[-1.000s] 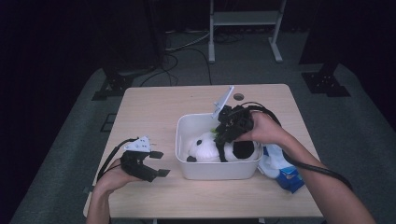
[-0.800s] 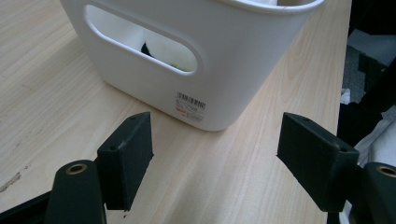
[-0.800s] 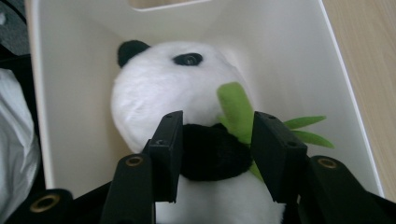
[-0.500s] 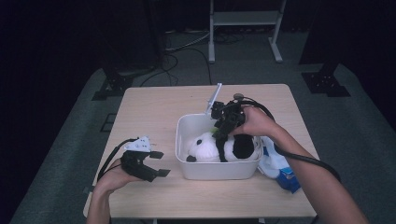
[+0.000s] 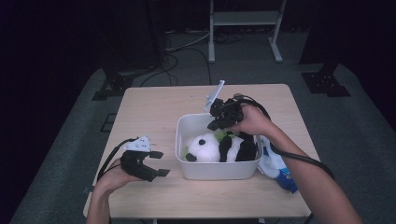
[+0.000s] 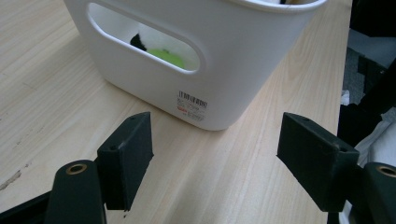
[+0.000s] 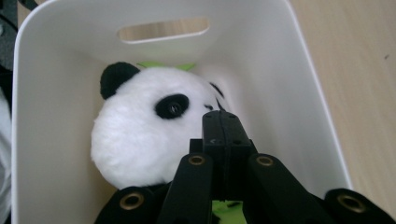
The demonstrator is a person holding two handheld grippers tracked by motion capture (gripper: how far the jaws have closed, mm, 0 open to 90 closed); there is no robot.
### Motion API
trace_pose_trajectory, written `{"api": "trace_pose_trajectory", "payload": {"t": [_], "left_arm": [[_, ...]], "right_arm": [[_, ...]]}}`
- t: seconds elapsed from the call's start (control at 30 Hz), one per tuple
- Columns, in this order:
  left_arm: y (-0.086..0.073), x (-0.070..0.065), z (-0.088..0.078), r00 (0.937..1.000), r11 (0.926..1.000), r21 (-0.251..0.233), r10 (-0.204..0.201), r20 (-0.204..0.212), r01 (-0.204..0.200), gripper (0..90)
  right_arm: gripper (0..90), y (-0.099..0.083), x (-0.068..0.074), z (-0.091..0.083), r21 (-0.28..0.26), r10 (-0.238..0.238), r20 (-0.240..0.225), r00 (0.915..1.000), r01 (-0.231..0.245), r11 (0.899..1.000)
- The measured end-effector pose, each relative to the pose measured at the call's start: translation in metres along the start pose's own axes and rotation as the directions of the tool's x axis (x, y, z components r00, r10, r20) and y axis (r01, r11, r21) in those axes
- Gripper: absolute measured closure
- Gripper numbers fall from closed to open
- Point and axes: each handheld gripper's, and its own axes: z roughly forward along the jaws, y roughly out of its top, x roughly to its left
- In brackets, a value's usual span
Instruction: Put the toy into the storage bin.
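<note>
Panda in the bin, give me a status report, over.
Right hand-held gripper jaws just closed, empty, above panda. Left hand-held gripper open, on table beside white bin. Panda lies in bin. Nothing in the way.

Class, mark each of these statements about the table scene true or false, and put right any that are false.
1. The toy panda lies inside the white bin. True.
2. The right gripper has its jaws wide open. False: they are shut together, with nothing between them, above the panda.
3. The left gripper grips the bin's handle slot. False: its jaws are open and it rests on the wooden table, apart from the bin.
4. A blue and white packet lies on the table beside the bin. True.
</note>
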Motion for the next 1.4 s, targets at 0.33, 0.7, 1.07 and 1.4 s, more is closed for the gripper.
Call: {"api": "trace_pose_trajectory", "payload": {"t": [0.33,0.7,1.07,1.4], "left_arm": [[0.000,0.000,0.000,1.0000,1.0000,0.000,0.000,0.000,0.000,25.3],[0.000,0.000,0.000,1.0000,1.0000,-0.001,-0.001,-0.002,0.001,25.3],[0.000,0.000,0.001,1.0000,1.0000,-0.001,-0.001,-0.001,0.001,25.3],[-0.001,0.001,-0.002,1.0000,1.0000,-0.006,-0.002,-0.006,0.002,25.3]], "right_arm": [[51.4,-0.016,-0.014,0.023,0.057,0.106,-0.133,0.9853,-0.099,0.993],[46.2,-0.013,-0.003,0.051,0.150,0.093,-0.243,0.9655,-0.058,0.987],[86.9,-0.022,0.013,0.038,0.024,-0.033,-0.119,0.9924,0.036,0.999],[88.5,-0.018,0.011,0.031,-0.029,-0.043,-0.083,0.9956,0.040,0.999]]}}
